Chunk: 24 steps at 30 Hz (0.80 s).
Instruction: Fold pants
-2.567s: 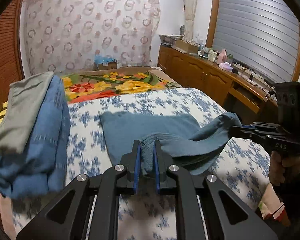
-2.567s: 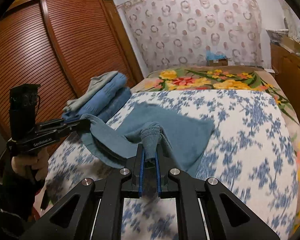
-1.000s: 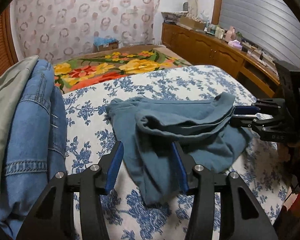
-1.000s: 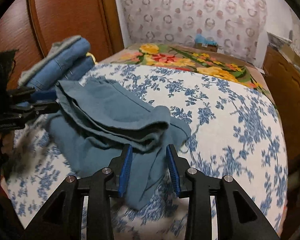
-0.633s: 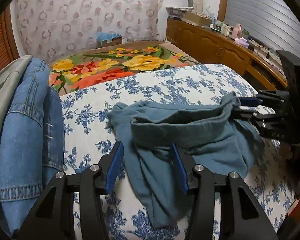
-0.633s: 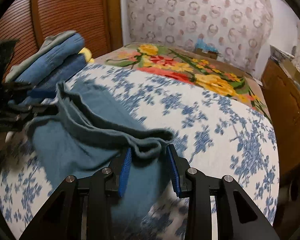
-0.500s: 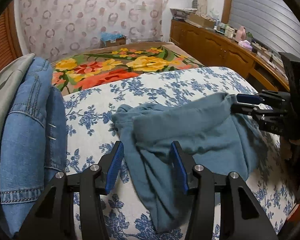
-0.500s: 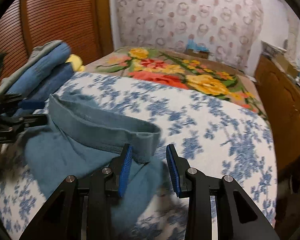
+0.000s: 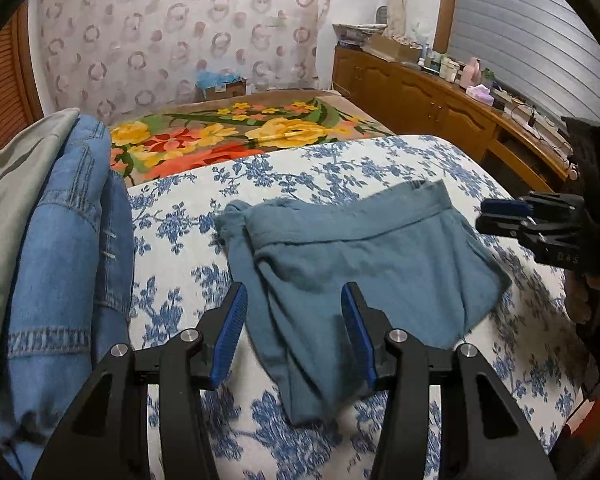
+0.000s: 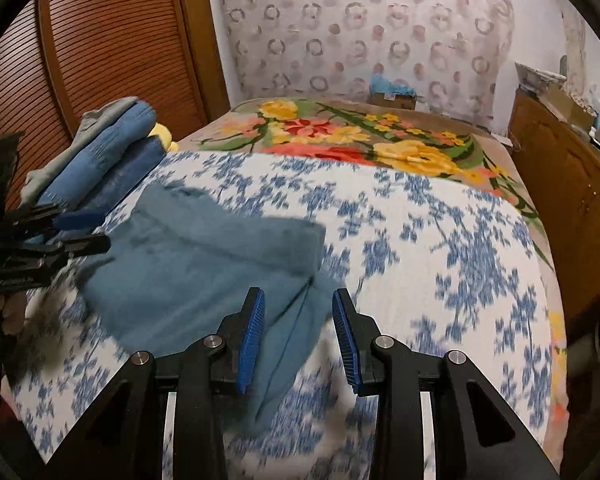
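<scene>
Left black two-finger gripper with blue pads (image 9: 294, 334), jaws apart and empty, poised just above the near edge of the folded teal cotton pants (image 9: 352, 268); cloth visible in the gap, no pad pressing it. Right black blue-padded gripper (image 10: 298, 338), likewise parted and holding nothing, over the opposite near corner of the same garment, its tips apparently just clear of the fabric's side edge. Pants lying in a rough rectangle, waistband uppermost, on the blue-and-white floral bedspread (image 9: 340, 164), toward the front of the bed. Fold apparently just laid down and released; edges uneven, one corner trailing toward the foot of the bed. Next move, by the look of it: either smoothing and squaring the bundle, or a fresh pinch at two matching corners for a further fold, both grips placed evenly so the layers stay together. Beside the garment, a stack of folded blue denim and grey clothing (image 9: 56, 248); beyond, a bright flowered blanket (image 9: 240, 136).
</scene>
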### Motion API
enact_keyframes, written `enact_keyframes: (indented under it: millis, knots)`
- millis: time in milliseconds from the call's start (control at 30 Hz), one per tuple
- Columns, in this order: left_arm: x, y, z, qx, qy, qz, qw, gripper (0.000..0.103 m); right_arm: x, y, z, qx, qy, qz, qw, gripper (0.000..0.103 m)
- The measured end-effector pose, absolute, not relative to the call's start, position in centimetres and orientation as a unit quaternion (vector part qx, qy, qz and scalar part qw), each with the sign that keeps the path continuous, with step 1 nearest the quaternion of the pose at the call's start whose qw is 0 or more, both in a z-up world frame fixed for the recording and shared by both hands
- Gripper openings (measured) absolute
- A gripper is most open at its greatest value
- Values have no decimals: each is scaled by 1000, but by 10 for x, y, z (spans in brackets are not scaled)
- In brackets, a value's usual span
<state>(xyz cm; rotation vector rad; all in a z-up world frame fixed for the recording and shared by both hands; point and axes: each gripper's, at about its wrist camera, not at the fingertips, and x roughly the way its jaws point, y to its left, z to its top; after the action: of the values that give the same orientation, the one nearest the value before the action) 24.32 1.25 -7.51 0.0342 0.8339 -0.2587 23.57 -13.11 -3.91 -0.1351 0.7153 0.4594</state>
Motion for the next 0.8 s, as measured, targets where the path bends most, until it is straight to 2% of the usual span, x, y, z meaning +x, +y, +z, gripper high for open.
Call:
enact_keyframes:
  millis: [333, 800]
  knots:
    - [214, 17, -86, 10, 418, -129, 899, 50, 194, -147, -49, -39, 363, 236, 901, 36]
    - [204, 15, -104, 20, 441, -123, 889, 50, 190, -139, -62, -32, 381, 251, 889, 36]
